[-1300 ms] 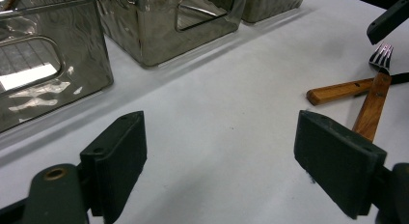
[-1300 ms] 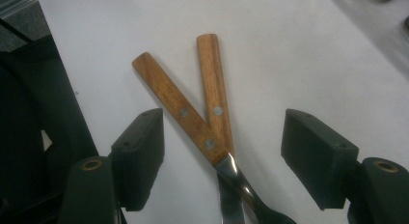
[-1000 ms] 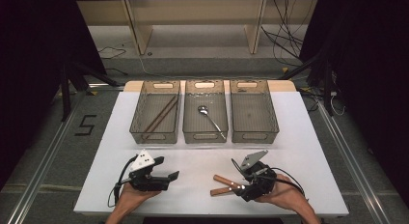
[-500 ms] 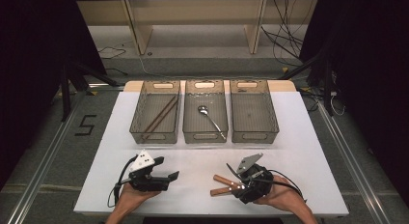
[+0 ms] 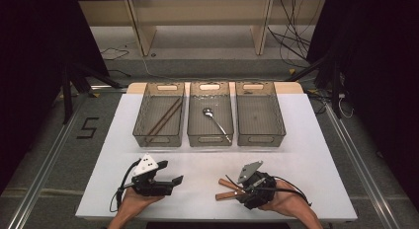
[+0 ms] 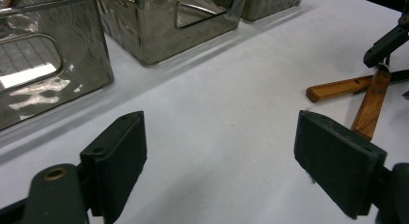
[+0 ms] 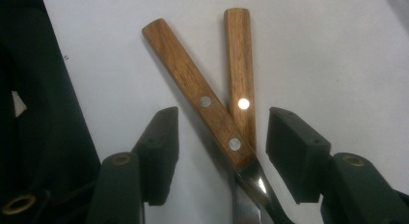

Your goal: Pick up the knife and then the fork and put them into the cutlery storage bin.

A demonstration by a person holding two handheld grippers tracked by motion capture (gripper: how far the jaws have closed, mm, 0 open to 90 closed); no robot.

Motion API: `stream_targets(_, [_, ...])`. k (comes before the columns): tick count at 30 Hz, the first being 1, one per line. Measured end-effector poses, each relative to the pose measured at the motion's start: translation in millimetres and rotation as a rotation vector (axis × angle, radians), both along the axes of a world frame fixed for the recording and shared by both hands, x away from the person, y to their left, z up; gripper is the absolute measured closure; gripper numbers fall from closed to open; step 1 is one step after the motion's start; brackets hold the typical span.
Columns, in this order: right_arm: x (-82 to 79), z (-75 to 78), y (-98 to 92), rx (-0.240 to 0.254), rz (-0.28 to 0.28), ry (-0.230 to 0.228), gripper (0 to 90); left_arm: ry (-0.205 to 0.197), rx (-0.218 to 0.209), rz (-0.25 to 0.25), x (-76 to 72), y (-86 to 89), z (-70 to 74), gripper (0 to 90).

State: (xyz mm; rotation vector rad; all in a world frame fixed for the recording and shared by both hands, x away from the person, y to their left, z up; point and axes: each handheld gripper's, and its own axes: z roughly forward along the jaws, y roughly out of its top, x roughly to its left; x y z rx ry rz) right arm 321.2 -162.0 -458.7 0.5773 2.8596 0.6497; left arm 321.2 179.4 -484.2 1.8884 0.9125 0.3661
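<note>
Where knives cross, right tool astride, seemingly low.

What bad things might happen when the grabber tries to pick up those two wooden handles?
1. The two wooden-handled utensils lie crossed, both between the open jaws of the right gripper. Closing now might pinch both, or grip one and knock the other away.
2. Metal parts start right at the jaws. They may be smooth or sharp, so a grip there could slip.
3. The left gripper rests open nearby; a kicked handle might slide toward it.
</note>
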Motion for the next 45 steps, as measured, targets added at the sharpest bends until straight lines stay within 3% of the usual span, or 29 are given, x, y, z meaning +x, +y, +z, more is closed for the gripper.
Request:
stream_targets(12, [-1.8,-6.8,1.7,-0.09,0.027,-0.051,60.3,-0.001,0.006,-0.005,-0.7,-0.7,-0.3,18.7])
stream_targets(26, [-4.1,-5.6,-1.7,-0.126,0.07,-0.085,71.6,-0.001,0.01,-0.007,-0.7,-1.3,-0.5,18.6])
stream_targets(30, [-2.6,-3.7,-4.9,-0.122,0.083,-0.092,77.0,0.001,0.013,-0.007,-0.6,-1.5,-0.7,18.7])
stream_targets(40, [-1.7,-2.1,-6.2,-0.104,0.109,-0.094,77.6,0.002,0.011,-0.007,-0.6,-1.5,-0.7,18.7])
stream_targets(45, [-1.2,2.1,-7.2,-0.087,0.094,-0.104,77.7,0.002,0.013,-0.008,-0.6,-1.8,-0.6,18.6])
